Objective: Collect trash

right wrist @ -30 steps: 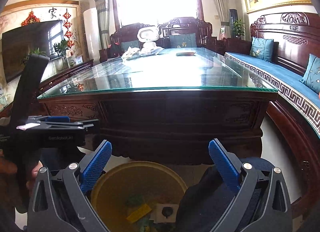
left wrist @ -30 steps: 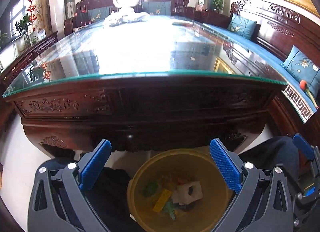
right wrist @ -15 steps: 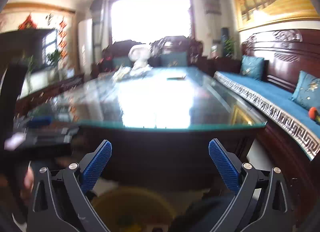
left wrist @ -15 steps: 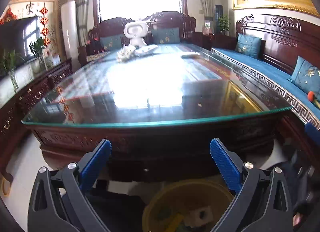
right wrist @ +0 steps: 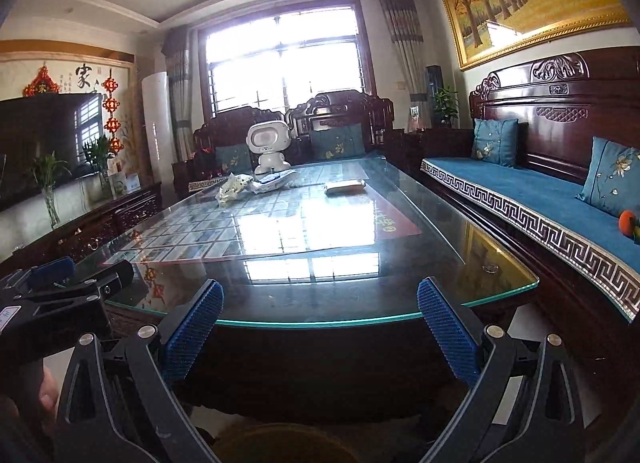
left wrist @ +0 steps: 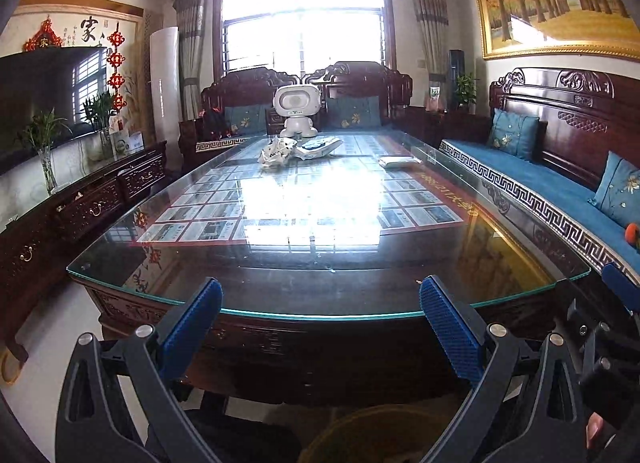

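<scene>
While both the left gripper point(left wrist: 320, 317) and right gripper point(right wrist: 319, 317) are held spread and empty, 3 wrappers — crumpled wrapper point(left wrist: 277, 151), flat packet point(left wrist: 319, 146), small packet point(left wrist: 399, 161) — are seen upper centre on the glass table point(left wrist: 520, 263).

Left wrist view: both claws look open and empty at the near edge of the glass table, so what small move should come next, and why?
Probably reach the left claw forward over the glass table toward the crumpled wrapper at the far end. Both it and the right claw are open and empty, and the trash lies well beyond them, near the white robot toy.
</scene>
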`<state>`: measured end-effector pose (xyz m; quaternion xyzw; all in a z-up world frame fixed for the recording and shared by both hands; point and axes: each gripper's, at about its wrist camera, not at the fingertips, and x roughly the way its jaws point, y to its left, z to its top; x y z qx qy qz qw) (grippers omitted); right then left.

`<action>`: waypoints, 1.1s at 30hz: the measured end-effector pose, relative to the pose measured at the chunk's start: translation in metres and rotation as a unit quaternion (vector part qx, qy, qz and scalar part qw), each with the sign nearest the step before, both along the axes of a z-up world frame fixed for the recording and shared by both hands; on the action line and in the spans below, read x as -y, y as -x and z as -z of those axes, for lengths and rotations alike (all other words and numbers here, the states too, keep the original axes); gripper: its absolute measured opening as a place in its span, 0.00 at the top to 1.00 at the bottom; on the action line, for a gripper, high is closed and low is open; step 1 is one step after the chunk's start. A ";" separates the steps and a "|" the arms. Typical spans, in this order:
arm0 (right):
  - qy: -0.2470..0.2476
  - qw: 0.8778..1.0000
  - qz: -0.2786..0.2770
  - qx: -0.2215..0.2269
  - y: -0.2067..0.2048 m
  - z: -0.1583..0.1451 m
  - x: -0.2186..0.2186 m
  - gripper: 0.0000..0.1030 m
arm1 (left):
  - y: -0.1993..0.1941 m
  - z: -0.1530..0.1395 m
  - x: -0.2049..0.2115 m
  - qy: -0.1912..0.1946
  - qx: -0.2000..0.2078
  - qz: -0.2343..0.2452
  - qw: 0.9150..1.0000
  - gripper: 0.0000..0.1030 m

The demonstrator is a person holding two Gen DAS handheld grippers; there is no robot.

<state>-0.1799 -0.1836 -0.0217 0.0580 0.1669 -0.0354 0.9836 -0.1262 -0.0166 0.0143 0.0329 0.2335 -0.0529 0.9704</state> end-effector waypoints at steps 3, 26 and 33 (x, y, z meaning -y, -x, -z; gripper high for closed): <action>0.002 1.000 -0.004 -0.002 -0.001 0.001 -0.002 0.08 | -0.004 0.001 0.000 0.000 -0.005 -0.003 1.000 0.04; 0.006 1.000 -0.019 -0.005 -0.010 -0.003 -0.008 0.08 | -0.020 -0.004 -0.006 0.019 -0.012 -0.005 1.000 0.04; 0.008 1.000 -0.020 -0.004 -0.009 -0.002 -0.010 0.08 | -0.016 -0.006 -0.003 0.004 0.002 -0.015 1.000 0.04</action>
